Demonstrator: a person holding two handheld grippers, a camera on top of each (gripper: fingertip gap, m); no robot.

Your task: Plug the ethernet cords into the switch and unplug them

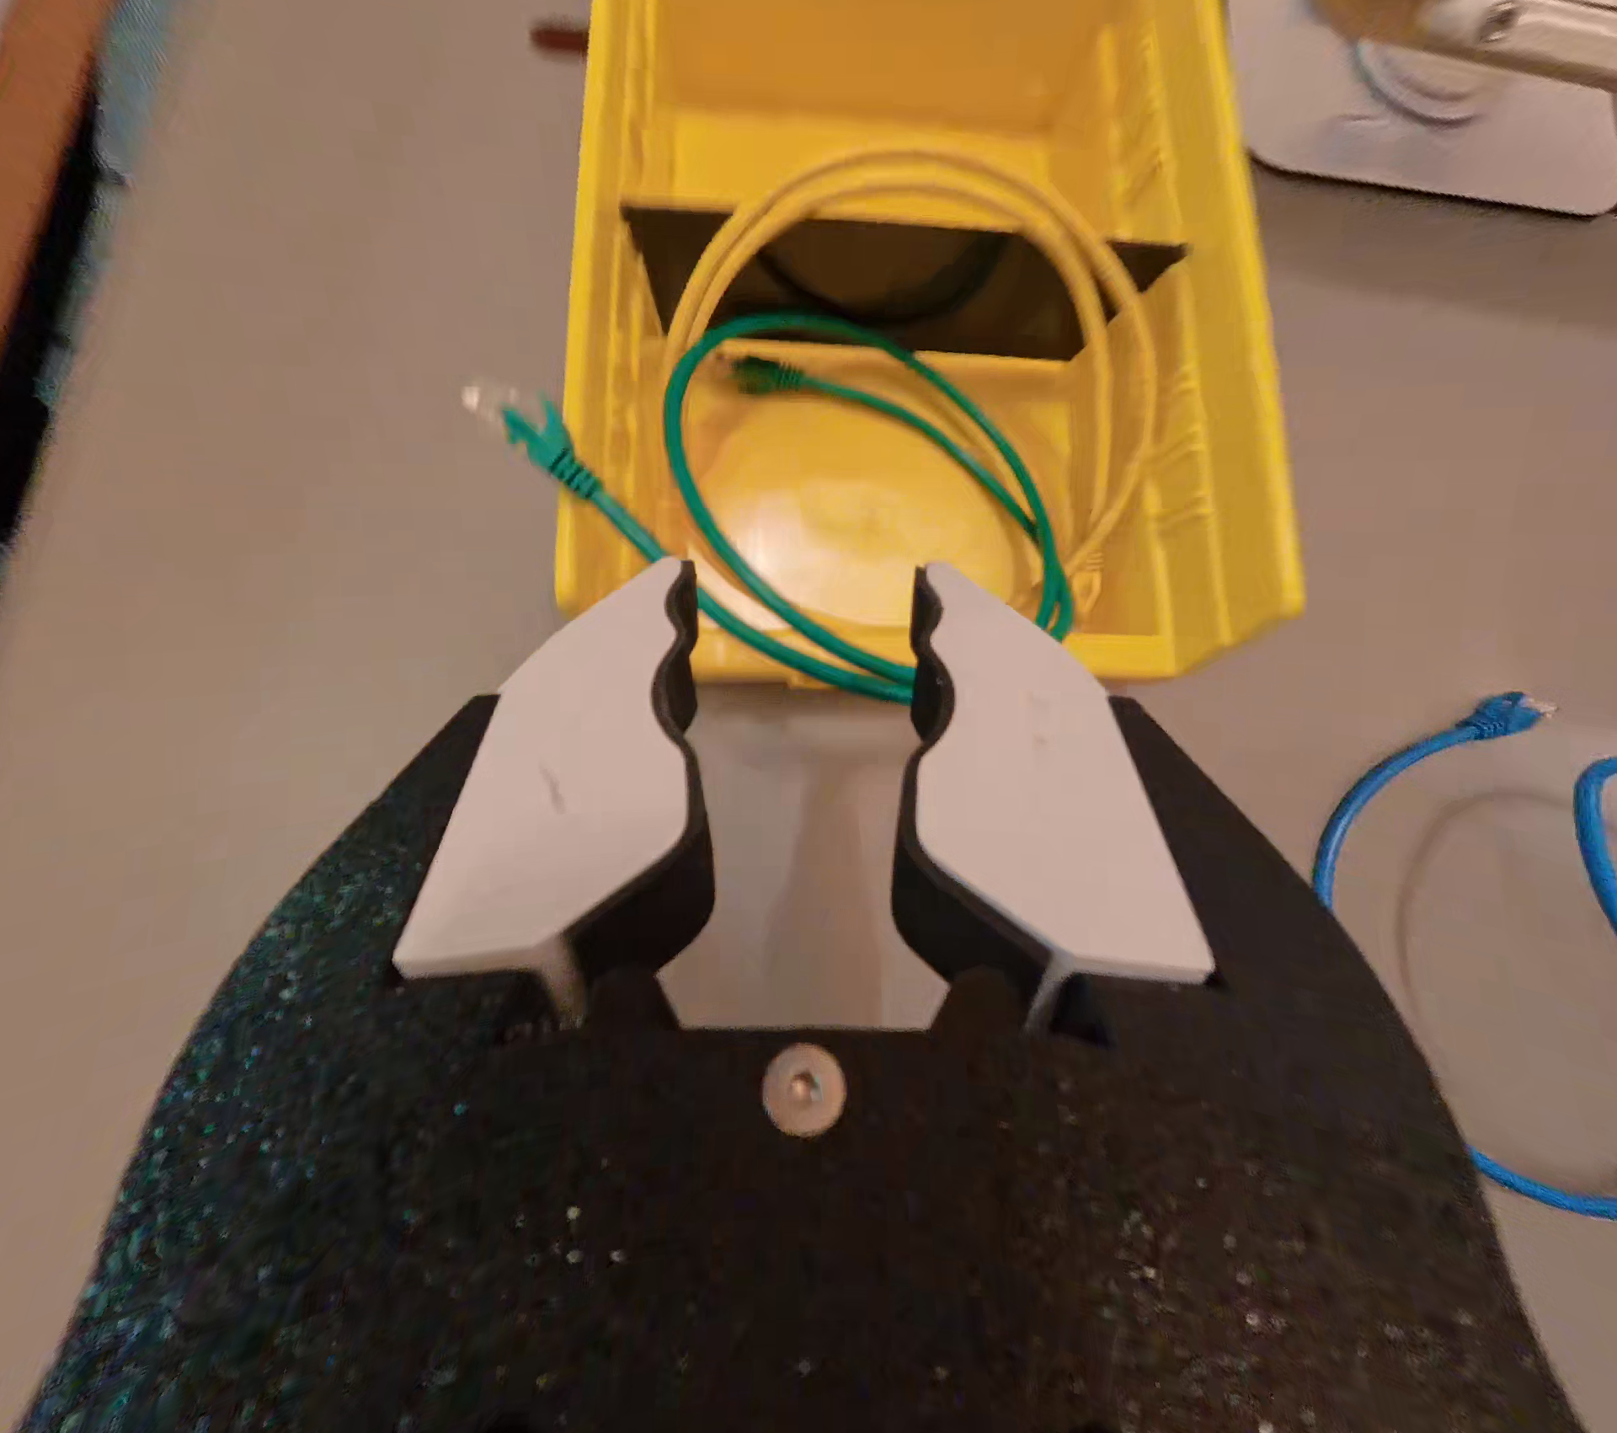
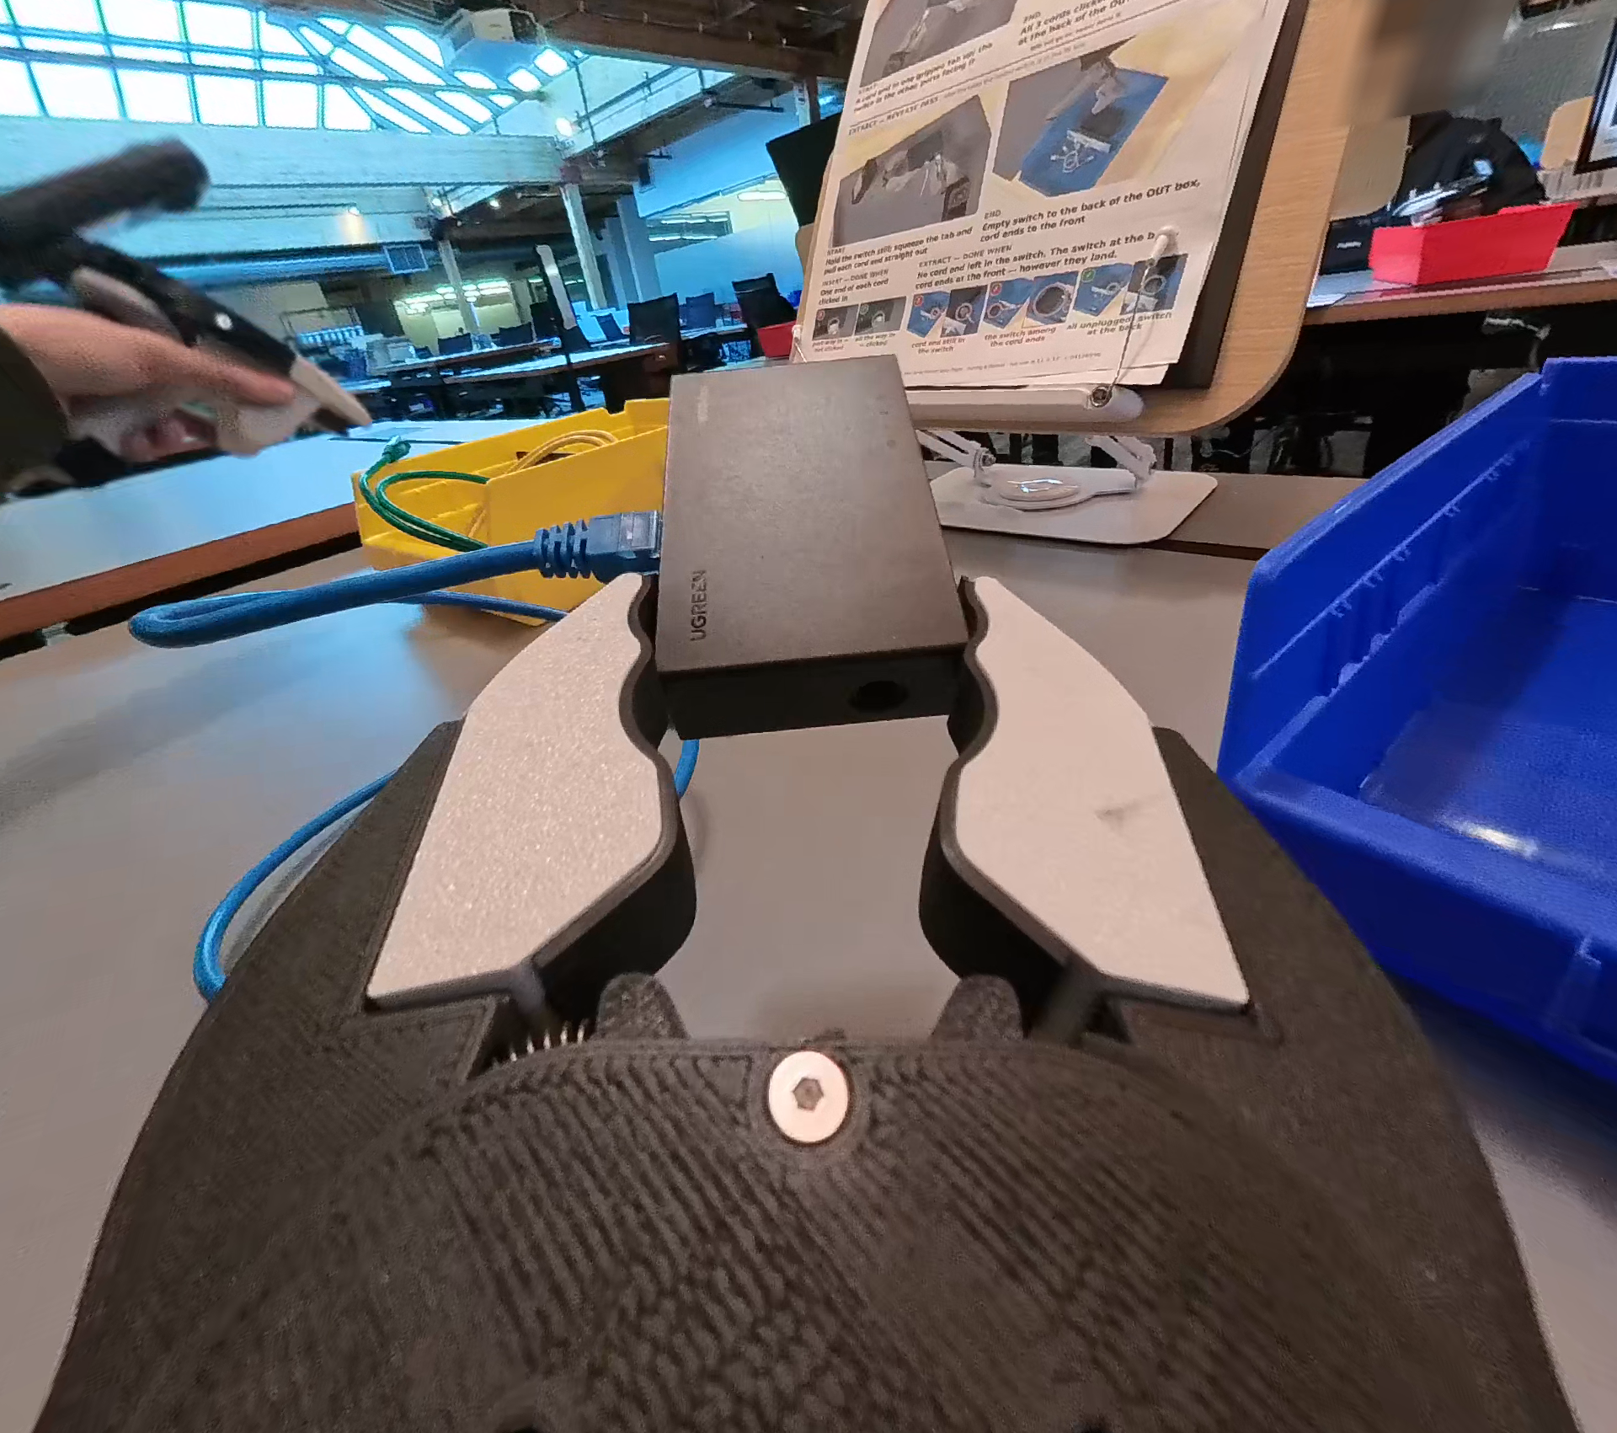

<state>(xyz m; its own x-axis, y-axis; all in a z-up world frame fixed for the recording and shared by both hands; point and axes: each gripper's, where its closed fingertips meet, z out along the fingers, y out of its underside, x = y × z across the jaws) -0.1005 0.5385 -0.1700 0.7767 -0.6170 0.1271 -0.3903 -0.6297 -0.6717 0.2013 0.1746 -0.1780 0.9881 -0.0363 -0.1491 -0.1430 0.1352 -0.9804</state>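
My right gripper [image 2: 805, 629] is shut on the near end of a black switch [image 2: 787, 498] and holds it tilted above the grey table. A blue cord [image 2: 604, 542] is plugged into the switch's left side; its other plug [image 1: 1505, 717] lies loose on the table. My left gripper [image 1: 801, 603] is open over the front rim of a yellow bin [image 1: 910, 34]. The bin holds a coiled green cord [image 1: 674, 446] and a yellow cord [image 1: 910, 174]. One green plug [image 1: 534, 428] hangs out over the bin's left rim.
An empty blue bin [image 2: 1444, 691] stands close on the right of the switch. A stand with a printed sheet [image 2: 1050, 122] sits behind it; its white base [image 1: 1435, 104] is right of the yellow bin. A black divider [image 1: 1006, 306] crosses the yellow bin. A hand [image 2: 175, 376] holds the left gripper.
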